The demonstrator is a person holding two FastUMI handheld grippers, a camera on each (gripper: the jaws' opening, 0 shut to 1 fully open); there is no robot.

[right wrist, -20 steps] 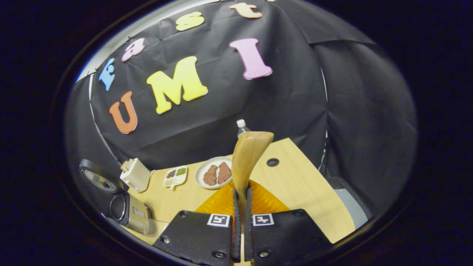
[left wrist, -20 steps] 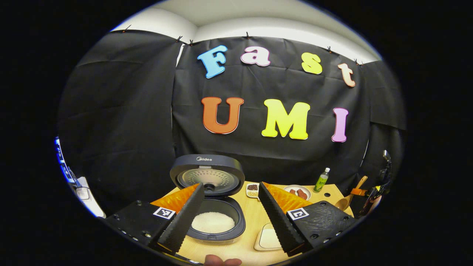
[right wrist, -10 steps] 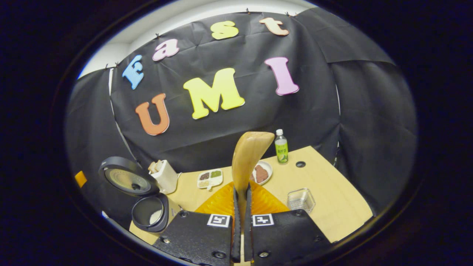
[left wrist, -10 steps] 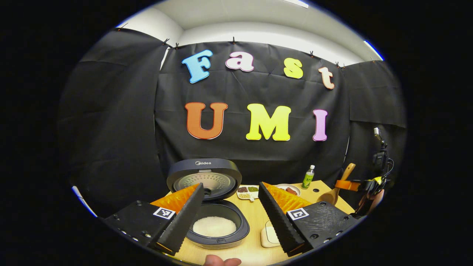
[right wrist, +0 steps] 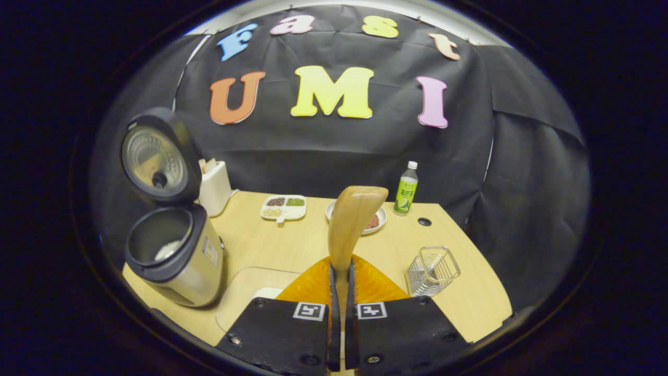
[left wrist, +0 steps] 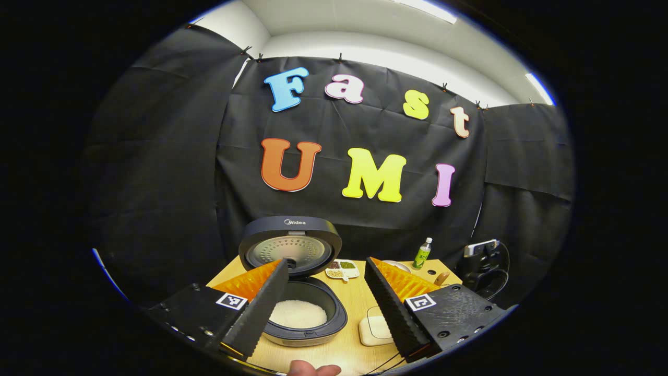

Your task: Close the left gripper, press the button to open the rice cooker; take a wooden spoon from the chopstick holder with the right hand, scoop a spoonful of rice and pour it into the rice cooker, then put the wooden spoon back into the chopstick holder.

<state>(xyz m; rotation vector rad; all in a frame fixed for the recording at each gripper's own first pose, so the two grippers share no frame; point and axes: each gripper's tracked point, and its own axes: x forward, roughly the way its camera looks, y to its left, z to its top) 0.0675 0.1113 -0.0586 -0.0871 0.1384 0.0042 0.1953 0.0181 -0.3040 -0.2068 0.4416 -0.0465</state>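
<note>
In the right gripper view, the right gripper [right wrist: 340, 292] had its jaws pinched narrow on the handle of the wooden spoon [right wrist: 352, 222], which rose straight up the centre of the frame along the line of the fingers, bowl end uppermost. I could not tell whether the bowl carried rice, since only its back showed. The chopstick holder [right wrist: 432, 271], a clear wire-sided basket, stood on the worktop [right wrist: 292, 245] at lower right of centre, just beside the gripper and near the spoon. The rice cooker [right wrist: 172, 256] sat at the left of the frame, lid tipped up and back, with white rice visible in the pot.

By my judgement the return of the spoon was the step in hand: the holder lay close to the right of the jaws, so the spoon's long axis would need turning toward its open top.

In the left gripper view, the left gripper [left wrist: 326, 300] hung over the cooker with its jaws spread wide and nothing between them, the pot of rice in the lower centre of the frame. A fingertip [left wrist: 313, 369] showed at the bottom edge.
</note>
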